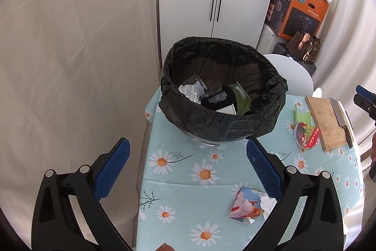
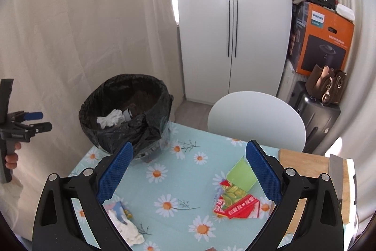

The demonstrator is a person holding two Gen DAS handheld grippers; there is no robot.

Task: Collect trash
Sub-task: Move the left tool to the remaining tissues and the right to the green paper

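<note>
A bin lined with a black bag (image 1: 223, 119) (image 2: 124, 109) stands on the daisy tablecloth (image 1: 188, 171) (image 2: 178, 182) and holds crumpled paper and wrappers. My left gripper (image 1: 188, 171) hangs open just in front of the bin, nothing between its blue pads. A pink-and-blue wrapper with a white tissue (image 1: 249, 205) (image 2: 122, 220) lies near its right finger. My right gripper (image 2: 189, 182) is open above the table. A red wrapper and a green packet (image 2: 237, 194) (image 1: 304, 131) lie by its right finger. The left gripper (image 2: 25, 121) also shows in the right wrist view, held by a hand.
A wooden cutting board (image 1: 325, 121) (image 2: 312, 166) with a cleaver (image 1: 340, 119) (image 2: 336, 171) lies at the table's right side. A white chair (image 2: 256, 119) (image 1: 291, 72) stands behind the table. A white cupboard (image 2: 232, 22), stacked boxes and bags (image 2: 319, 44) fill the back.
</note>
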